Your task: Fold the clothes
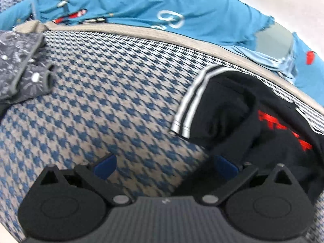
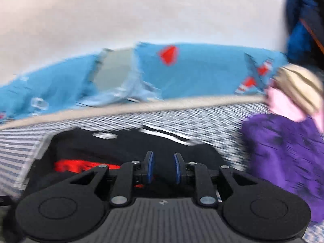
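Note:
A crumpled black garment [image 1: 243,121] with red lettering and a white-striped cuff [image 1: 190,105] lies on the blue-and-beige houndstooth surface [image 1: 101,111] at the right of the left wrist view. My left gripper [image 1: 165,166] stands wide open just above the surface, its right finger at the garment's near edge. In the blurred right wrist view the same black garment [image 2: 121,147] sits directly under my right gripper [image 2: 164,167]. Its blue-padded fingers are a narrow gap apart, with only dark cloth showing behind the gap.
A folded grey patterned garment [image 1: 18,60] lies at the far left. A bright blue printed cloth [image 1: 162,10] runs along the back beyond the beige edge trim [image 1: 141,34]. A purple garment [image 2: 283,151] and a pink and beige-striped item [image 2: 297,87] sit at the right.

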### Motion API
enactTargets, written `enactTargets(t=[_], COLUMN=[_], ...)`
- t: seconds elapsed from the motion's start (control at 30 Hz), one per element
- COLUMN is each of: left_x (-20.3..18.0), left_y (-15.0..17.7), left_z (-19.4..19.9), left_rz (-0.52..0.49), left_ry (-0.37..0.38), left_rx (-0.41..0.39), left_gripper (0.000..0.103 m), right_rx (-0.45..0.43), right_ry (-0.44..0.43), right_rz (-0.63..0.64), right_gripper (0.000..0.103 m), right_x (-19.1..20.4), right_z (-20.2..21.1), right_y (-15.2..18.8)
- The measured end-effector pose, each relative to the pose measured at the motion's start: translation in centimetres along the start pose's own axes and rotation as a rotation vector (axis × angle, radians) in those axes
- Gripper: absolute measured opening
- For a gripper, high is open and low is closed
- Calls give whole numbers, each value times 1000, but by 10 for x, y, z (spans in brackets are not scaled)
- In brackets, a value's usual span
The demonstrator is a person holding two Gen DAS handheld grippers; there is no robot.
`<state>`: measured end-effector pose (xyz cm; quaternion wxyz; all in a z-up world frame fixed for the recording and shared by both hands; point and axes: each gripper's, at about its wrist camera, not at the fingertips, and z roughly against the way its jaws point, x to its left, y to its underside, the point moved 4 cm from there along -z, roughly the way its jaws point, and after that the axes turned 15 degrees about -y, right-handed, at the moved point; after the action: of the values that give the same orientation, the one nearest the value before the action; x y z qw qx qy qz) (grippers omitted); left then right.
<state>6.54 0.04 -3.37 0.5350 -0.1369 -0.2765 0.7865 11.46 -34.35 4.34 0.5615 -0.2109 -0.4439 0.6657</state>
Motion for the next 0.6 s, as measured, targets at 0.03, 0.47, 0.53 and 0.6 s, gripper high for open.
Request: enactTargets(t=[0.03,0.47,0.53,0.6], left_x=[1,26,29,34], left_y=[-2,-43,-52,-58], left_z=[-1,-12,-17,-23], left_rz=[-3,-6,-23,-28], left_ry=[-18,-140,-168,-194], left_rx=[-9,-25,-30,-30], left_gripper=[103,103,103,103], right_rx=[2,71,86,103], right_ry=[-43,-428,-463,-477], right_rz=[18,230,257,279], right_gripper=[20,20,21,22], right_x=[11,139,155,166], right_z=[-4,-48,-55,-64], right_y=[-1,19,24,29])
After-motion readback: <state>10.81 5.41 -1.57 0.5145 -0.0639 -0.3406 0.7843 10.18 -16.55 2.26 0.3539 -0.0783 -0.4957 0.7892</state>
